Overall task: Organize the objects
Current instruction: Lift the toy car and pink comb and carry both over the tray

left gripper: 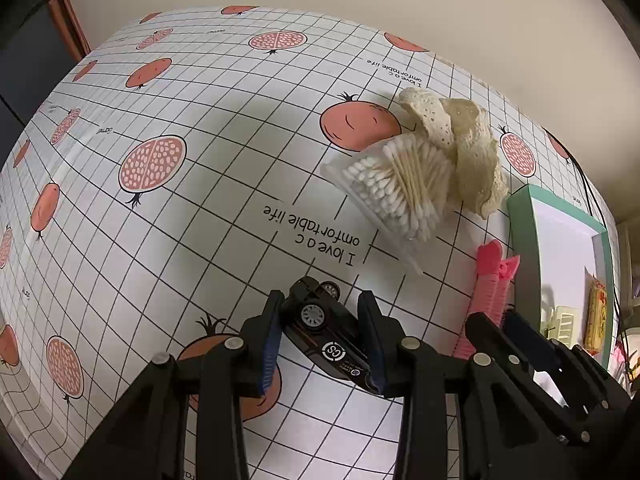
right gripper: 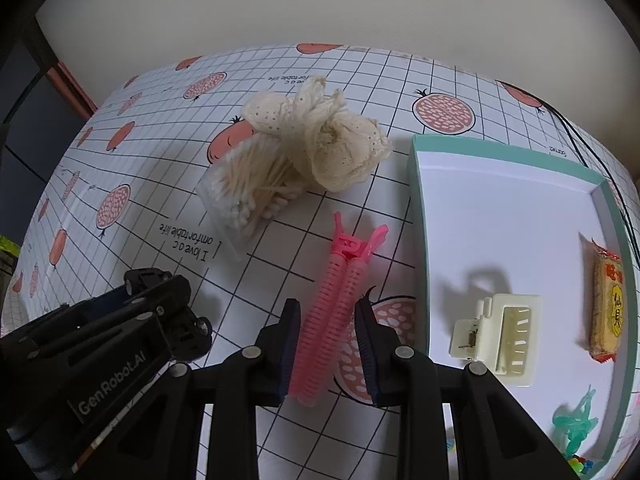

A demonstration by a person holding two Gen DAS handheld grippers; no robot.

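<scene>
- Your left tool point(left gripper: 322, 334) sits low in the centre of the left wrist view, with a black toy car point(left gripper: 326, 334) between its fingers. The car lies tilted on its side, wheels toward the camera. The left finger touches the car near its front and the right finger meets its rear end, so the tool is clenched on the car.
- Your right tool point(right gripper: 328, 344) sits low in the centre of the right wrist view, fingers spread on either side of a pink curler clip point(right gripper: 334, 316). The left finger is touching or just beside the clip; the right finger stands apart from it. The tool is released, and the clip lies on the tabletop point(right gripper: 280, 248).
- In the right wrist view your left tool shows at lower left, with the car's black nose poking out past it.
- A tub of cotton swabs point(left gripper: 396, 188) lies on its side at centre right of the left wrist view, touching a bundle of cream lace point(left gripper: 468, 148) behind it.
- A teal tray point(right gripper: 418, 240) fills the right side of the right wrist view, just beside the clip. Inside it lie a cream claw clip point(right gripper: 500, 336), a snack packet point(right gripper: 606, 304) against the right wall, and a green toy point(right gripper: 576, 424) at the lower right corner.
- The tabletop wears a grid cloth printed with pomegranates.
</scene>
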